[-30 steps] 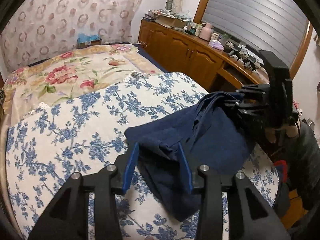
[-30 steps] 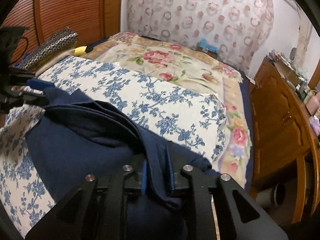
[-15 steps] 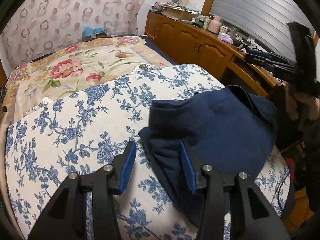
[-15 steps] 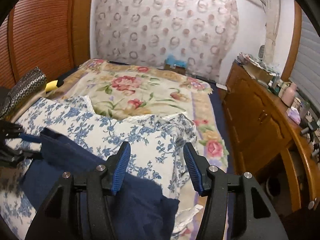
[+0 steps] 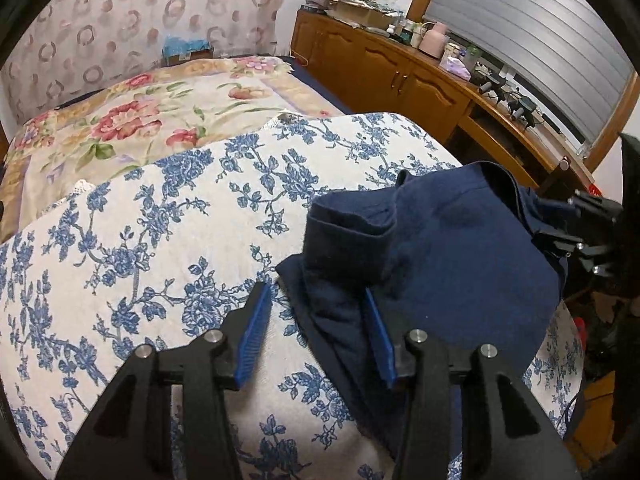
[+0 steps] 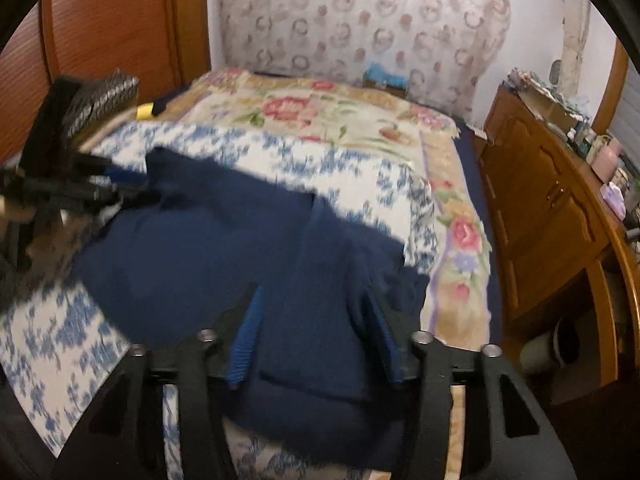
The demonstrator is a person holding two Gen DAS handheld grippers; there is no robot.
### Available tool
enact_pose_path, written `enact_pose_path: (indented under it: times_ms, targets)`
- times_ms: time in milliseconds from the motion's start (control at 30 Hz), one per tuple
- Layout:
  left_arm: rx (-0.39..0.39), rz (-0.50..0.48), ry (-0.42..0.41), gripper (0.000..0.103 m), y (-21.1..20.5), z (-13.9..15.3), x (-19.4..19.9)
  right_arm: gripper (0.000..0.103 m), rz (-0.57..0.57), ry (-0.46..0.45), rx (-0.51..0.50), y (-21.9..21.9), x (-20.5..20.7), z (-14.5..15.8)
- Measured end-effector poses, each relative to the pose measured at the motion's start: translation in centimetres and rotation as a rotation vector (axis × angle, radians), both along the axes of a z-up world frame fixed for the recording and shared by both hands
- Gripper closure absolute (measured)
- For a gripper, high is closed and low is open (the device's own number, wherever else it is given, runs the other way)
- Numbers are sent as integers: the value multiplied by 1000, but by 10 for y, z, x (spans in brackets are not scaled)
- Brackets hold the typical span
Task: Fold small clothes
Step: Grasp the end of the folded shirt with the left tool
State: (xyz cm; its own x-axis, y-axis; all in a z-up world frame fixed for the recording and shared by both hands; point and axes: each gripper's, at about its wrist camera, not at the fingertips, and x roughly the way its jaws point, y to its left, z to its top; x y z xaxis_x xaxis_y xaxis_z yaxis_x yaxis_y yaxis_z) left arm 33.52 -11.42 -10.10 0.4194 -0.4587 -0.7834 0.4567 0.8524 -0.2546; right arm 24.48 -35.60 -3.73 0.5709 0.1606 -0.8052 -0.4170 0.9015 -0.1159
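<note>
Lowered since a second ago, the dark navy knit garment (image 5: 452, 264) now lies folded on the blue-flowered white quilt (image 5: 160, 248). Both grippers have released it: the left gripper (image 5: 316, 340) has been opening, jaws apart over its edge, while the right gripper (image 6: 312, 336), just closing again, straddles the cloth without pinching it.

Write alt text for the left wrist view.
A dark blue garment lies rumpled on a blue-and-white floral cover, its near edge between the spread blue pads of the left tool, which do not clamp it. The right tool reaches in at the garment's far right edge; a wooden sideboard runs behind.
</note>
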Motion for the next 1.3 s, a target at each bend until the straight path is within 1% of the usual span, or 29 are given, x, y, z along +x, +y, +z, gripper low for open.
enact_pose_path:
  times_ms: [33, 67, 133, 167, 200, 300, 400, 433, 467, 500, 533, 567, 600, 733, 767, 833, 867, 900, 933, 967, 1033, 1167, 1300]
  targets:
    - [0, 0, 2, 57, 0, -1, 1, 72, 3, 8, -3, -2, 1, -2]
    - [0, 1, 3, 57, 0, -1, 2, 85, 2, 10, -4, -4, 2, -1]
    - [0, -1, 3, 57, 0, -2, 2, 90, -3, -8, -7, -9, 6, 2]
    - [-1, -1, 4, 57, 0, -2, 3, 91, -8, -23, -8, -11, 9, 4]
    - [-4, -2, 6, 57, 0, -3, 4, 92, -38, -52, -23, -17, 15, 8]
    - [-7, 0, 10, 57, 0, -3, 6, 92, -119, -98, -33, -34, 35, 16]
    - [-9, -1, 5, 57, 0, -4, 8, 91, -182, -128, -27, -47, 49, 21]
    - [-12, 0, 5, 57, 0, -3, 8, 86, -190, -137, -23, -49, 50, 23]
    - [-18, 1, 5, 57, 0, -3, 9, 77, -201, -148, -18, -50, 50, 23]
    - [-23, 2, 6, 57, 1, -4, 10, 70, -205, -151, -9, -51, 50, 24]
    - [-27, 2, 6, 57, 0, -3, 10, 50, -207, -148, 6, -52, 49, 23]
    - [-35, 1, 6, 57, 0, -3, 11, 36, -207, -146, 17, -54, 47, 23]
    - [-41, 0, 7, 57, 0, -4, 12, 33, -209, -146, 21, -54, 44, 22]
    - [-59, -4, 10, 57, -1, -3, 14, 31, -210, -129, 41, -56, 32, 15]
    - [-65, -9, 9, 63, -3, -3, 14, 31, -211, -126, 47, -56, 30, 13]
    - [-74, -15, 10, 68, -4, -3, 14, 31, -218, -120, 53, -59, 25, 9]
    - [-74, -18, 5, 74, -6, -2, 12, 31, -221, -117, 56, -60, 23, 8]
    - [-72, -24, 1, 78, -7, -1, 12, 31, -222, -113, 65, -62, 21, 6]
    - [-71, -27, -2, 88, -8, 0, 11, 31, -224, -109, 70, -63, 20, 6]
    - [-72, -35, -8, 91, -9, 2, 9, 31, -226, -105, 76, -64, 19, 5]
    - [-85, -45, -29, 93, -7, 8, 5, 31, -227, -99, 90, -66, 18, 6]
    - [-185, -29, -66, 93, 11, 29, -2, 30, -224, -101, 113, -63, 15, 8]
    - [-210, -19, -125, 93, 30, 54, -10, 30, -191, -94, 146, -52, 15, 11]
